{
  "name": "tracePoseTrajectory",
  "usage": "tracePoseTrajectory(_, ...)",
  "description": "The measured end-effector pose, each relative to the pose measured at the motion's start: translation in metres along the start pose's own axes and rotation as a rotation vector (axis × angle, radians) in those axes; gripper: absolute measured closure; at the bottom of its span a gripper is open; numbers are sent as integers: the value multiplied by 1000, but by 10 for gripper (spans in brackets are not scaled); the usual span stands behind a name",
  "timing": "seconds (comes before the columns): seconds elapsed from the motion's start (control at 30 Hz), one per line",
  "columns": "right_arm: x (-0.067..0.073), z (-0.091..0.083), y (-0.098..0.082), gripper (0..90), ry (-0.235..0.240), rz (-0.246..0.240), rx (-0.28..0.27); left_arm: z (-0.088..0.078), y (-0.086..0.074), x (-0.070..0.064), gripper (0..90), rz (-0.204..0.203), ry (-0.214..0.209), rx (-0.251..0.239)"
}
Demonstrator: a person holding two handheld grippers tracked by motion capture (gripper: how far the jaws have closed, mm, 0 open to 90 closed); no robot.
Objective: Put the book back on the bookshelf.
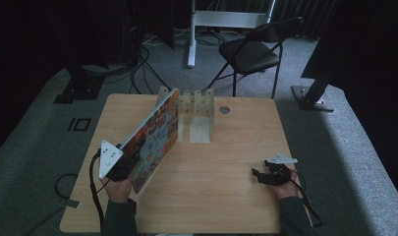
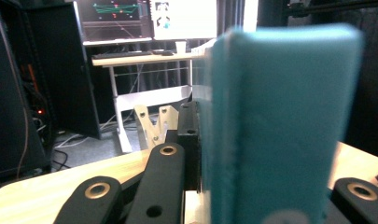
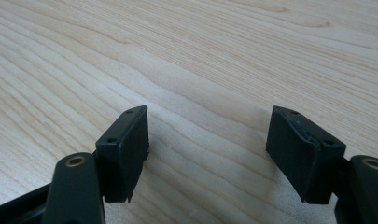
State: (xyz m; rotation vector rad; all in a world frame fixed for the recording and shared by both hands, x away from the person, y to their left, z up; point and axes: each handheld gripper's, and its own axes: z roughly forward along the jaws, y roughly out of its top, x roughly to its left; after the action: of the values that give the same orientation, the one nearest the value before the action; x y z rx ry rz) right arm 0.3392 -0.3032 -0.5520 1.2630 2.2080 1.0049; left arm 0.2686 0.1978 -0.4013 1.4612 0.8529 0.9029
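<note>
A large picture book (image 1: pixel 155 137) with a colourful cover stands tilted on its lower edge, running from the table's front left toward the wooden rack (image 1: pixel 194 103) at the back. My left gripper (image 1: pixel 125 164) is shut on the book's near end. In the left gripper view the book's teal spine (image 2: pixel 270 135) stands close up between the black jaws, with the rack (image 2: pixel 151 123) behind it. My right gripper (image 1: pixel 259 176) rests on the table at the front right, open. Its fingers (image 3: pixel 128 149) stand well apart over bare wood, my right gripper (image 3: pixel 207 154) holding nothing.
The wooden table (image 1: pixel 226 196) has a round grommet hole (image 1: pixel 224 109) at the back. Behind it stand a black folding chair (image 1: pixel 250 51) and a white stand (image 1: pixel 194 29). Cables lie on the floor at the left. A desk with monitors (image 2: pixel 149 18) shows in the left gripper view.
</note>
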Motion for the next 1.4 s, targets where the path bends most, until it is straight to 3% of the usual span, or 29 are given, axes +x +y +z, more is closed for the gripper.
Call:
tracePoseTrajectory(1.0, 0, 0, 0, 294, 2, 1, -2, 23, 0, 1, 805, -9, 71, 18)
tracePoseTrajectory(1.4, -1, 0, 0, 295, 3, 3, -2, 30, 5, -3, 805, 1, 120, 25)
